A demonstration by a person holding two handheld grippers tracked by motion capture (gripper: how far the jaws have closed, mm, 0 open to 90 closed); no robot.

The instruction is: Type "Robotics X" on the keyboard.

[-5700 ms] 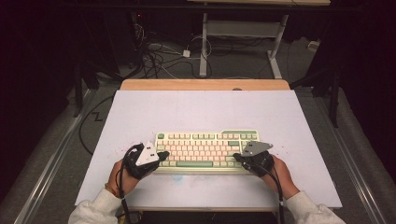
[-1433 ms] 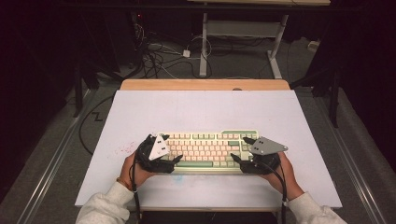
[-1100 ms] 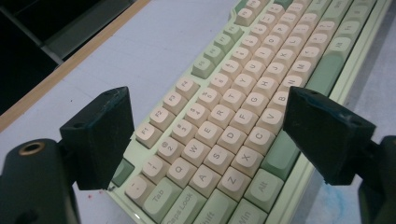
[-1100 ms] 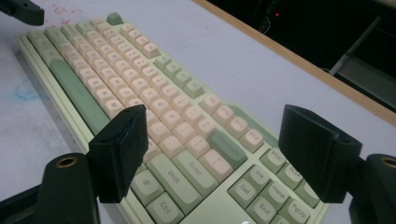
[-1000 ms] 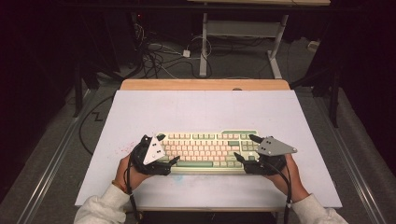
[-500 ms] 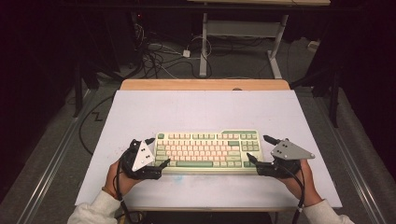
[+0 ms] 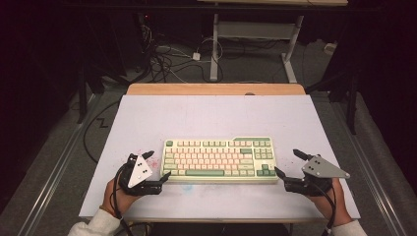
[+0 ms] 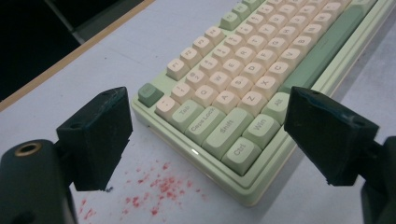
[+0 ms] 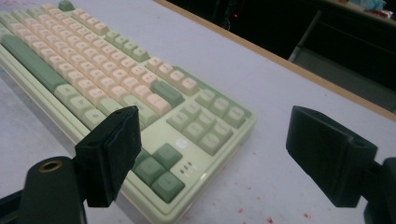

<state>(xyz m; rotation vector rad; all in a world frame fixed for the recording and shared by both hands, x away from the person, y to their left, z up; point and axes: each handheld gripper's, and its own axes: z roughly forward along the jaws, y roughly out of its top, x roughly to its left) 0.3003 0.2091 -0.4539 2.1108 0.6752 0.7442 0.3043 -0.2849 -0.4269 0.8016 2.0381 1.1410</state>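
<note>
White and wide, our worktop (image 7: 206,113) has a green and cream keyboard (image 7: 219,159) lying flat near the front middle. We hold our left gripper (image 7: 158,167) just off its left end and our right gripper (image 7: 286,162) off its right end. Both jaws are wide open, holding nothing.

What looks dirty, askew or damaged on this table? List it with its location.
Red specks are scattered on the white table just off the keyboard's left end, near the left tongs, with a few more by its right end. They look like crumbs or paint spatter. The keyboard itself sits square and looks undamaged.
</note>
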